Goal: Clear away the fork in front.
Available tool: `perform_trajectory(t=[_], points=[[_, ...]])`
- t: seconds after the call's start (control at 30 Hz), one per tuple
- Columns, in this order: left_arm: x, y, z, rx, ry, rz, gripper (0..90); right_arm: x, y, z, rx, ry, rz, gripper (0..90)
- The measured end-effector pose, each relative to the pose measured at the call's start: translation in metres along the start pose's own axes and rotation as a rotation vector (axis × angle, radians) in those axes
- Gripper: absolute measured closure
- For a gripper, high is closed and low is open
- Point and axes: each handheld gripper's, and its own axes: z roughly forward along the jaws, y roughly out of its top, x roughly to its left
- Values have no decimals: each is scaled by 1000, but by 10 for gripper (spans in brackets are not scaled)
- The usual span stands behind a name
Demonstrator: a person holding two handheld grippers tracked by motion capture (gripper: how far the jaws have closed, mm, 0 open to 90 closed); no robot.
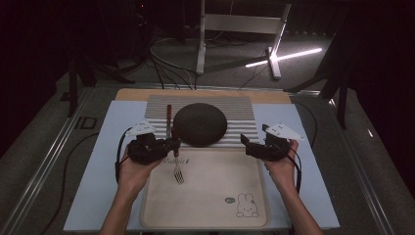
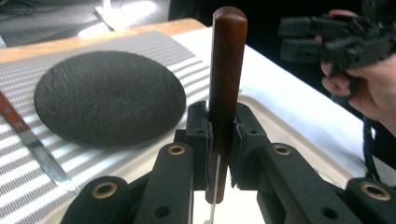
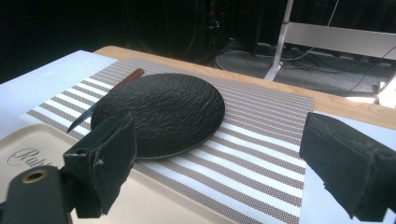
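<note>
The left gripper's [image 1: 172, 145] fingers [image 2: 198, 135] clench the brown wooden handle of a steel fork [image 1: 177, 169], tines hanging over the beige tray [image 1: 205, 196]. Beyond lies a round black slate plate [image 1: 199, 124]. The right gripper's [image 1: 247, 142] fingers [image 3: 105, 161] are spread, empty.

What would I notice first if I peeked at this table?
Probably the big round black plate in the middle of the striped placemat, with a knife lying beside it. Next, the left claw pinching a fork by its wooden handle over the cream tray, which has a little bunny drawing in its corner.
</note>
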Motion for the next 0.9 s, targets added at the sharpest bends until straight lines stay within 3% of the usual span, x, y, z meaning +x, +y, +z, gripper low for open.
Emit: perform_trajectory(t=[0.23,0.5,0.7,0.83,0.9], points=[[-5,-10,-11,52,-28,13,800,1,0,1,4,-2,0,114],[-3,-18,-18,84,-29,-26,803,3,-1,2,10,1,-7,114],[1,-25,-15,118,-49,-65,803,3,-1,2,11,0,-7,114],[7,-32,-5,175,-41,-82,802,3,-1,2,10,0,-7,114],[14,-38,-1,164,-50,-111,800,3,-1,2,11,0,-8,114]])
